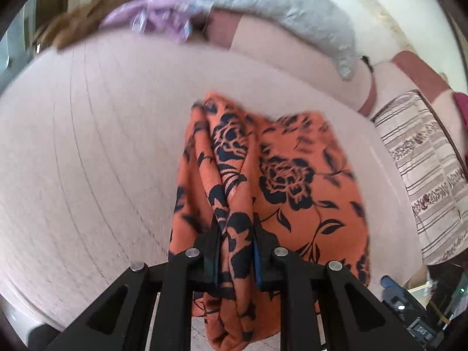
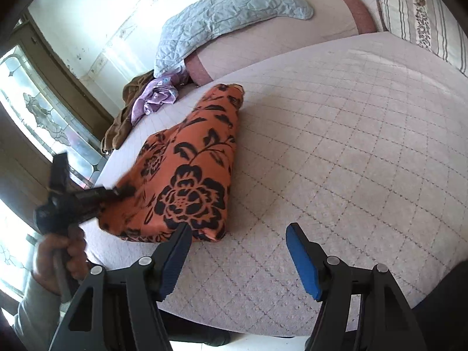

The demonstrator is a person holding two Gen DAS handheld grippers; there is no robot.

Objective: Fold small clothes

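Note:
An orange cloth with a black rose print (image 1: 295, 181) lies partly folded on the pale quilted bed (image 1: 87, 152). My left gripper (image 1: 235, 251) is shut on a bunched edge of it and lifts that edge off the bed. In the right wrist view the same cloth (image 2: 190, 175) lies at the bed's left side, with the left gripper (image 2: 117, 193) pinching its near left corner. My right gripper (image 2: 238, 231) is open and empty, just right of the cloth's near corner, above the bed (image 2: 351, 146).
A lilac garment (image 2: 155, 96) and a brown one (image 2: 122, 122) lie heaped at the bed's far left edge. A grey quilted pillow (image 2: 228, 11) lies at the back, a striped floral pillow (image 2: 421, 14) at the far right. A window (image 2: 44, 117) is on the left.

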